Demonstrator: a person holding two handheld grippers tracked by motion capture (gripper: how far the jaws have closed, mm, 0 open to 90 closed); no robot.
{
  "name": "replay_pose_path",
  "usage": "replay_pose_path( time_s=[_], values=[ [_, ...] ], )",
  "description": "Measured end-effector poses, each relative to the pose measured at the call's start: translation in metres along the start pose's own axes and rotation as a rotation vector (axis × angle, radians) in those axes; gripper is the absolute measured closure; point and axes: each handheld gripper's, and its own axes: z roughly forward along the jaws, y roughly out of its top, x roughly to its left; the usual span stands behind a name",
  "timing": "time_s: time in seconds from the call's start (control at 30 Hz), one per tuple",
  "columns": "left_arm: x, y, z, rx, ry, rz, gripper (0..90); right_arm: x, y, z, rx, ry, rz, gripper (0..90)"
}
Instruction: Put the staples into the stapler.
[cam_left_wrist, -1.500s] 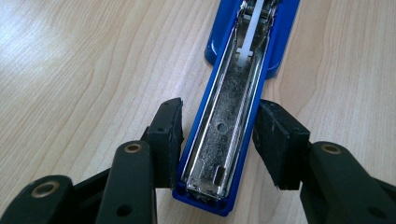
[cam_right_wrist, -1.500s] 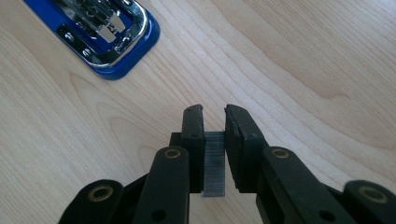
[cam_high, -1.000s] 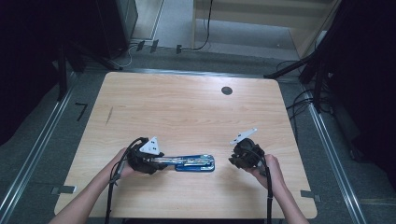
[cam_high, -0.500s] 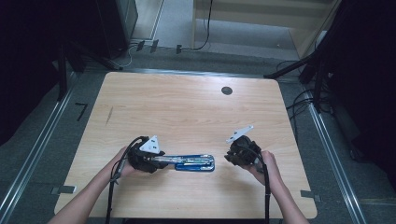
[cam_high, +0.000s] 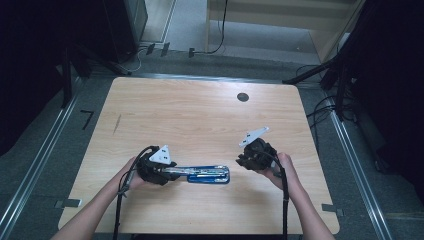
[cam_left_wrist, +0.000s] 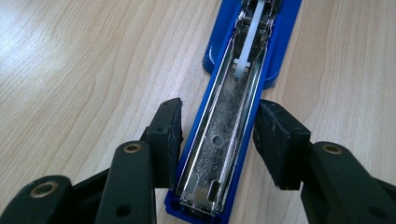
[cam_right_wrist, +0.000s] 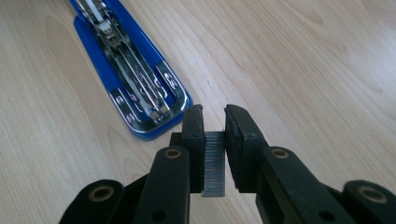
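A blue stapler (cam_high: 207, 175), folded open flat with its metal staple channel up, lies on the wooden table (cam_high: 200, 120) near the front edge. My left gripper (cam_high: 172, 172) is shut on the stapler's left end. In the left gripper view its pads (cam_left_wrist: 168, 135) press on both sides of the blue base and channel (cam_left_wrist: 224, 154). My right gripper (cam_high: 241, 160) hovers just right of the stapler's other end. It is shut on a short strip of grey staples (cam_right_wrist: 215, 163), which stands upright between its jaws (cam_right_wrist: 215, 114). The stapler's open head (cam_right_wrist: 135, 70) lies ahead and to the left.
A small dark round hole (cam_high: 243, 97) sits in the table top at the back right. Black cables trail from both grippers toward the person. Dark equipment and floor cables (cam_high: 320, 107) surround the table.
The right gripper with the staple strip has risen a little and drifted left toward the stapler's end. The left gripper and stapler have stayed put.
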Motion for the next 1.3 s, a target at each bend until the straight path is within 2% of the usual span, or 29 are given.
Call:
replay_pose_path(
  time_s=[0.17, 0.4, 0.43, 0.67, 0.83, 1.07, 1.3],
  values=[
    [0.0, 0.0, 0.0, -0.002, 0.002, -0.002, 53.4, 0.002, 0.008, 0.003, 0.001, 0.012, -0.046, 79.9],
    [0.0, 0.001, 0.0, -0.002, 0.002, -0.003, 53.3, 0.009, 0.022, 0.007, -0.004, 0.046, -0.144, 79.9],
    [0.0, 0.001, 0.0, -0.001, 0.003, -0.002, 53.2, 0.011, 0.025, 0.008, -0.014, 0.054, -0.171, 80.0],
    [0.001, 0.001, -0.001, -0.003, 0.001, -0.002, 53.1, 0.016, 0.039, 0.015, -0.027, 0.088, -0.251, 79.9],
    [0.001, 0.001, -0.001, -0.007, 0.001, 0.0, 53.1, 0.021, 0.046, 0.022, -0.029, 0.103, -0.295, 79.9],
    [0.001, 0.001, -0.001, -0.007, 0.001, 0.002, 53.2, 0.028, 0.052, 0.033, -0.026, 0.148, -0.345, 79.9],
    [0.001, 0.002, -0.002, -0.007, 0.001, 0.002, 53.2, 0.032, 0.053, 0.042, -0.049, 0.186, -0.402, 79.9]
  ],
)
